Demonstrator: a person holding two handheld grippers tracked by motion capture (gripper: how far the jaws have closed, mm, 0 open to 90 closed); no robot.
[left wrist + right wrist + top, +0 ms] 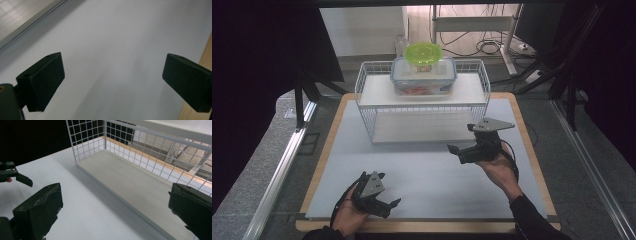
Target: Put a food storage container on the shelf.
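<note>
A white wire rack (367, 80) with two shelves stands at the back of the table. On its top shelf sits a clear lidded food box (424, 80) with a lime-green lid or bowl (423, 52) on top of it. My right gripper (461, 138) hovers open in front of the rack's right end, jaws pointing left toward the bare lower shelf (135, 180); nothing lies between its jaws (115, 202). My left gripper (388, 188) rests low near the table's front left, open and holding nothing (112, 72). It also appears at the left edge of the right gripper view (15, 176).
A pale grey mat (427, 170) covers the wooden tabletop (532, 150), whose edge frames it. Metal rails (282, 165) run along both sides of the table. Cables and a desk frame (472, 30) lie on the floor beyond the rack.
</note>
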